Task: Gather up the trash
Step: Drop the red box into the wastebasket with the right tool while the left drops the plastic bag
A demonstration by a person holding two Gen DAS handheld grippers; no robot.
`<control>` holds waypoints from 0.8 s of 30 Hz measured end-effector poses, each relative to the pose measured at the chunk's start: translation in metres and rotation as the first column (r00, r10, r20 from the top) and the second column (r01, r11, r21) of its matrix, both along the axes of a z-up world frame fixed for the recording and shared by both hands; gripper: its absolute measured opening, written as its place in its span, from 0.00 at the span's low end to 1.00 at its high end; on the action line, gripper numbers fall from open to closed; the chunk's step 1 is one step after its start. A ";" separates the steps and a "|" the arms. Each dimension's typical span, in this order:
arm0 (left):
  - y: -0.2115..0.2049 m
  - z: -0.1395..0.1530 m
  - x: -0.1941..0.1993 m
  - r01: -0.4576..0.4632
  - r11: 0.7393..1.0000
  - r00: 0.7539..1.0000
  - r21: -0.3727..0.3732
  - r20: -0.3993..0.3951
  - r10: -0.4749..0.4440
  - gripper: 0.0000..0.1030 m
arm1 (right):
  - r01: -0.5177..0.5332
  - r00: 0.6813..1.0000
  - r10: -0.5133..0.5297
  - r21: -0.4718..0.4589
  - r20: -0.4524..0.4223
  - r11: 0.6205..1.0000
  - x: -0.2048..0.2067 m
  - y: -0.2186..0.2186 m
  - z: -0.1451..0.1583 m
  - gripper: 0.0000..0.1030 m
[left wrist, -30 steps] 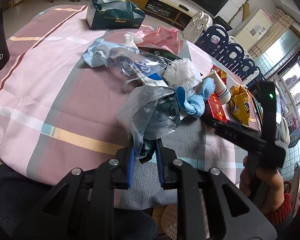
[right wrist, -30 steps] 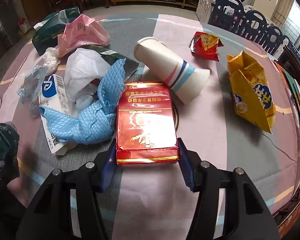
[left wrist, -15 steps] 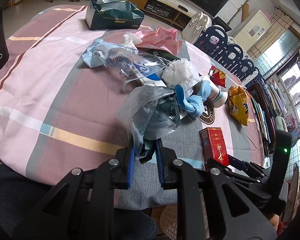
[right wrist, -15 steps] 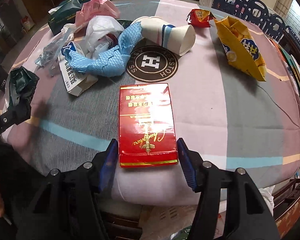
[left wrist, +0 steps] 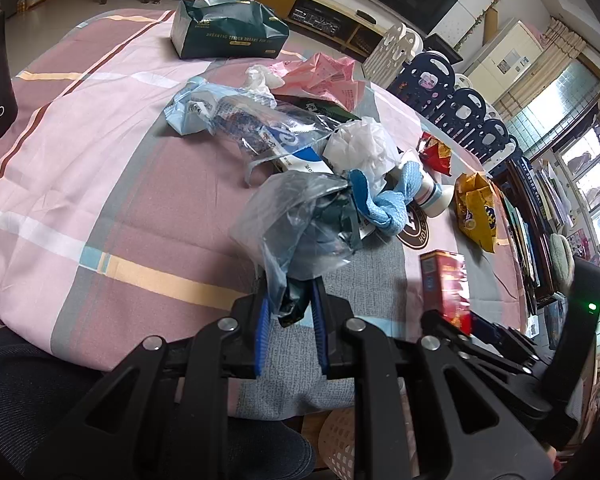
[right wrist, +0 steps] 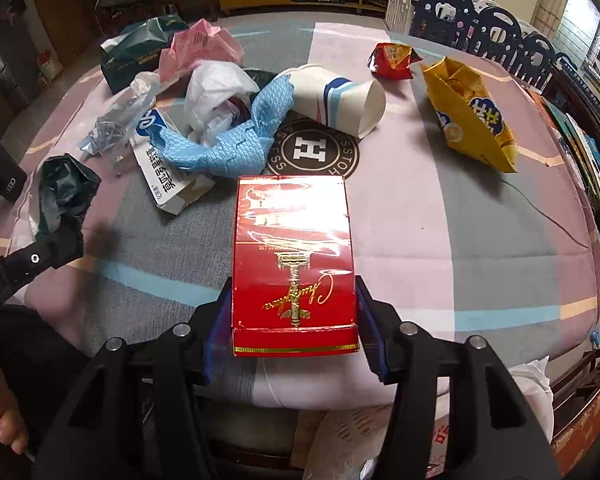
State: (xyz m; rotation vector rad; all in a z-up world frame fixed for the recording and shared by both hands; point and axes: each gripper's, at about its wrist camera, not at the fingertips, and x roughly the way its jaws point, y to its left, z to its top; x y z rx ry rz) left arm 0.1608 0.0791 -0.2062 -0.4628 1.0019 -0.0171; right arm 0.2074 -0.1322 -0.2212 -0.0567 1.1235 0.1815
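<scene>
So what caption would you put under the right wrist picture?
Right gripper closing its jaws on a red box at the near edge of a table strewn with wrappers.

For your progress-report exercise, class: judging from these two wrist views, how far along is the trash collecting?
Done: nothing shown binned yet. In hand: the left gripper is shut on a crumpled plastic bag; the right gripper is closing its fingers with the red box between them, near the table edge. Left: paper cup, yellow snack bag, red wrapper and blue cloth lie on the table.
</scene>
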 end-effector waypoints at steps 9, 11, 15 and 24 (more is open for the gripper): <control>0.001 0.002 -0.002 0.009 1.000 1.000 -0.009 0.018 -0.009 0.19 | 0.020 0.999 -0.021 0.033 0.048 0.999 -0.035 -0.019 0.020 0.54; 0.000 0.003 -0.002 0.013 1.000 1.000 -0.014 0.027 -0.013 0.19 | 0.026 0.998 -0.029 0.036 0.063 0.999 -0.041 -0.022 0.025 0.54; 0.002 0.005 -0.004 0.017 0.999 0.999 -0.036 0.050 -0.015 0.19 | 0.046 0.993 -0.052 0.054 0.102 0.997 -0.053 -0.031 0.036 0.54; 0.014 0.021 -0.020 0.024 0.981 0.991 -0.191 0.132 0.001 0.19 | 0.082 0.977 -0.106 0.130 0.188 0.988 -0.082 -0.065 0.071 0.54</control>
